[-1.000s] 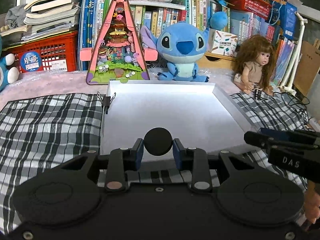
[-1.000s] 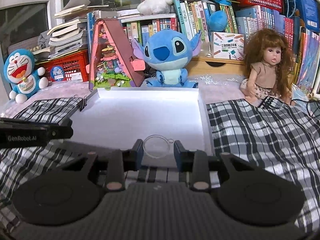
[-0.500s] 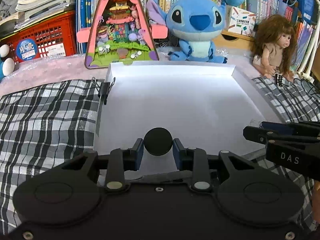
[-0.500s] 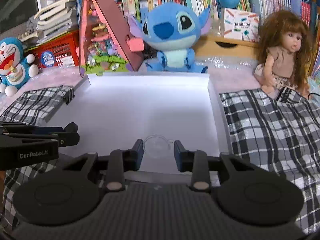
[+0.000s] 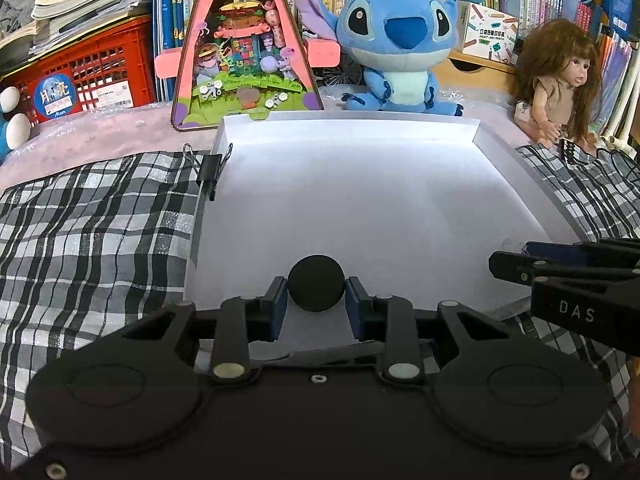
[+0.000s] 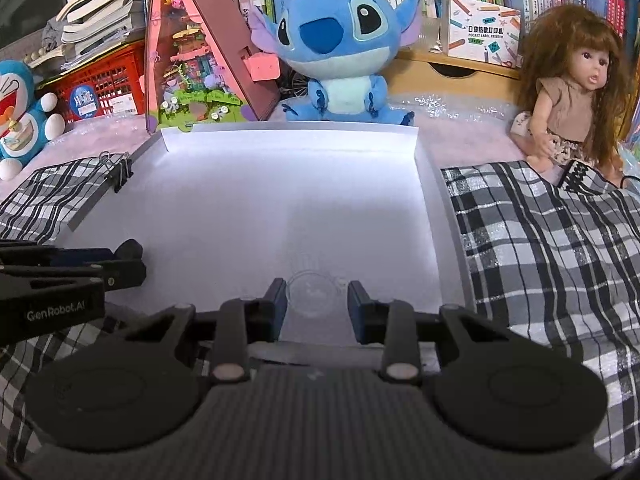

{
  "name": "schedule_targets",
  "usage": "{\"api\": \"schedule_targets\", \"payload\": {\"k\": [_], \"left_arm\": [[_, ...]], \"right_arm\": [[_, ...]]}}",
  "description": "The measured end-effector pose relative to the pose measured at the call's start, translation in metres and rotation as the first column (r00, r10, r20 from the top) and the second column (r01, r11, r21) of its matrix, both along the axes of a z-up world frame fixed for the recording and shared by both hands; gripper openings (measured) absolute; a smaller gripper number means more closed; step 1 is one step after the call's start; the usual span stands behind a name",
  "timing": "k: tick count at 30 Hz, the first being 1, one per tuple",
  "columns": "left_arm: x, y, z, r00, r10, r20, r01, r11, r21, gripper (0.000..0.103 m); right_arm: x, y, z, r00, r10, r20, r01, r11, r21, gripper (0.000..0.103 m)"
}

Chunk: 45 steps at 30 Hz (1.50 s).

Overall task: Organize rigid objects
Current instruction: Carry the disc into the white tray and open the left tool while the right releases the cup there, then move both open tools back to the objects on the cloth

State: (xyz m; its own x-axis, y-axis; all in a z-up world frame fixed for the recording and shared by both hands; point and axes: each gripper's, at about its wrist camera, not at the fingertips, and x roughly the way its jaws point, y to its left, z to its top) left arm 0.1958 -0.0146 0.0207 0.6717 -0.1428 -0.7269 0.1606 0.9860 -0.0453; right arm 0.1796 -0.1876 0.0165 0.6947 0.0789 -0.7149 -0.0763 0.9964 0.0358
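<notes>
Checked cloth (image 5: 92, 240) is lying around a white tray (image 5: 360, 132), with a blue plush (image 5: 394, 46) sitting at twelve o'clock and a doll (image 6: 572, 92) at two. The left gripper (image 5: 317, 300) is clenching a black disc (image 5: 317, 289) over the tray's near edge, while the right gripper (image 6: 316, 304) is grasping a clear round lid (image 6: 313, 295) there.

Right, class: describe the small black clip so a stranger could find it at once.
Find the white tray lying on the checked cloth. On its left wall, near the far corner, sits the black binder clip. Its wire handles set it apart.
</notes>
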Motion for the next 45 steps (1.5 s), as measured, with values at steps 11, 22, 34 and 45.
{"api": "schedule_targets", "payload": {"k": [11, 22, 34, 45], "left_arm": [[-0.001, 0.001, 0.001, 1.0, 0.004, 0.012, -0.004, 1.0, -0.003, 0.035], [-0.028, 0.006, 0.015, 0.997, 0.002, 0.081, -0.002, 1.0, 0.0, 0.083], [-0.085, 0.017, 0.023, 0.986, -0.006, 0.168, 0.007, 1.0, -0.004, 0.091], [-0.128, 0.034, 0.01, 0.984, 0.025, 0.175, -0.025, 1.0, -0.003, 0.092]], "right_arm": [[0.001, -0.002, -0.001, 1.0, -0.01, 0.003, 0.01, 1.0, 0.008, 0.043], [-0.022, 0.001, 0.016, 0.996, 0.027, 0.081, -0.028, 1.0, 0.002, 0.079], [-0.077, -0.003, 0.036, 0.976, 0.086, 0.2, -0.081, 0.996, -0.03, 0.089], [-0.121, -0.005, 0.024, 0.957, 0.13, 0.26, -0.116, 0.991, -0.068, 0.094]]}}
